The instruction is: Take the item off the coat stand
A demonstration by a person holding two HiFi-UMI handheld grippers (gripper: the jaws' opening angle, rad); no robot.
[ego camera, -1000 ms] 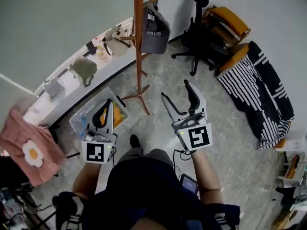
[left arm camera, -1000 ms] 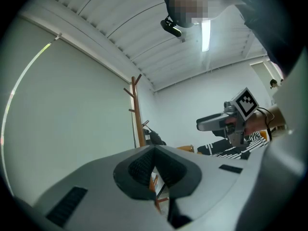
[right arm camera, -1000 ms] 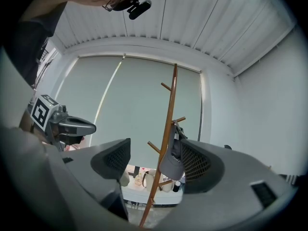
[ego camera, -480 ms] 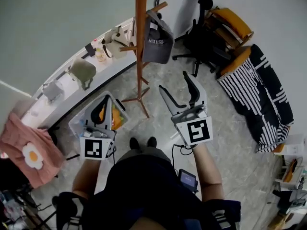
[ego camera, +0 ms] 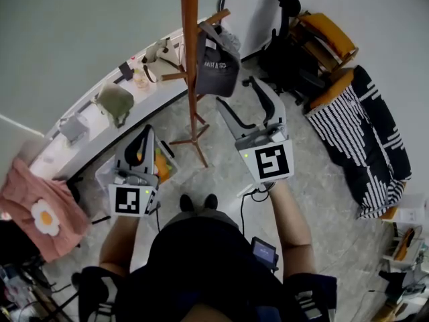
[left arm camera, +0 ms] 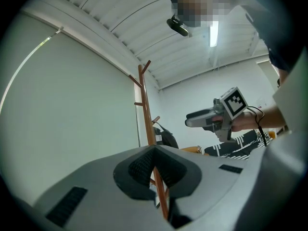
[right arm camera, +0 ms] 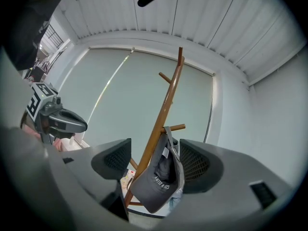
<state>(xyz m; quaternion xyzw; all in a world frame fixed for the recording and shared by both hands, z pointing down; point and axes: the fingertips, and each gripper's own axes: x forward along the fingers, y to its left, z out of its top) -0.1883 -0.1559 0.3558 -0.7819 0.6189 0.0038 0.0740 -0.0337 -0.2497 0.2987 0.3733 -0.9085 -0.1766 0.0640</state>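
A dark grey cap (ego camera: 216, 62) hangs from a right-hand peg of the brown wooden coat stand (ego camera: 190, 52). My right gripper (ego camera: 236, 94) is open, just below and to the right of the cap, apart from it. In the right gripper view the cap (right arm camera: 159, 182) hangs from its peg on the coat stand (right arm camera: 166, 105), framed between the open jaws of the right gripper (right arm camera: 154, 160). My left gripper (ego camera: 143, 134) is held low at the left, shut and empty. In its own view the left gripper (left arm camera: 155, 150) has jaws closed in front of the coat stand (left arm camera: 147, 109).
A clear plastic bin (ego camera: 105, 170) with orange contents sits on the floor under the left gripper. A white ledge (ego camera: 100, 123) along the wall carries bags. A black office chair (ego camera: 281, 39) and a striped black-and-white seat (ego camera: 365, 133) stand at the right. Pink cloth (ego camera: 37, 210) lies far left.
My right gripper has risen and moved forward towards the cap, still open. The left gripper stayed low and shut. The stand looks nearer.
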